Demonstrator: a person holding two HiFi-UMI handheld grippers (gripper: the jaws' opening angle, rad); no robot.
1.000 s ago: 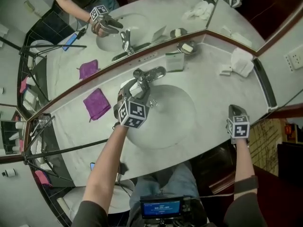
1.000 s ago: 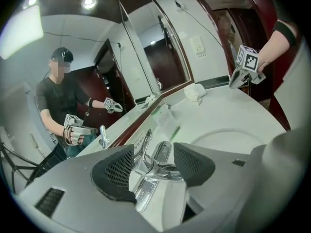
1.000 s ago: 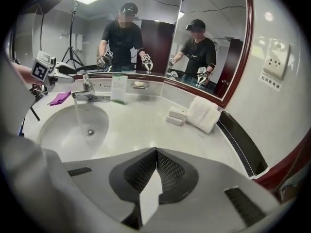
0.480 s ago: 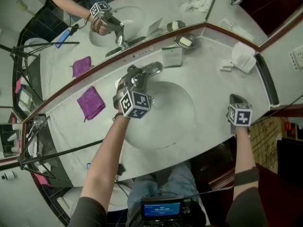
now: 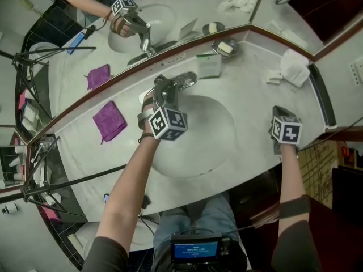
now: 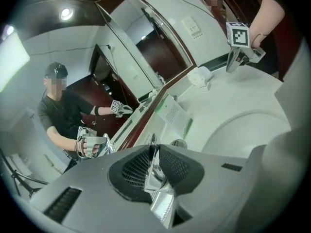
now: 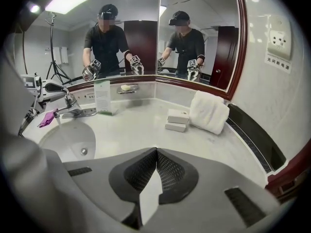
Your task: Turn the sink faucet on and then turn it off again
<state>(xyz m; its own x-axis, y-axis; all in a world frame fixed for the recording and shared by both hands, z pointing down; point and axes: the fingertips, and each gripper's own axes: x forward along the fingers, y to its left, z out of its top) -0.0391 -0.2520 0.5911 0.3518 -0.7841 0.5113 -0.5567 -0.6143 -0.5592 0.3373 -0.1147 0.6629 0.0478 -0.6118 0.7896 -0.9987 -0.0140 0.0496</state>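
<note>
The chrome faucet (image 5: 180, 84) stands at the back rim of the white sink basin (image 5: 218, 152). My left gripper (image 5: 160, 93) reaches in from the front left and sits on the faucet's top. In the left gripper view a chrome lever handle (image 6: 157, 174) lies pinched between the black pads. Those jaws have just been closing, with the handle between them. My right gripper (image 5: 278, 112) hovers over the counter right of the basin, shut with nothing in it (image 7: 155, 152). From there the faucet (image 7: 65, 103) shows at far left.
A purple cloth (image 5: 109, 122) lies left of the basin. Behind it stand a card sign (image 5: 210, 66) and a soap dish (image 5: 226, 48). A folded white towel (image 5: 295, 67) and small boxes (image 5: 273, 79) sit at the back right. Mirrors line the back wall.
The left gripper has moved in onto the faucet and its jaws have shut on the lever handle. The right gripper has slid a little farther over the counter.
</note>
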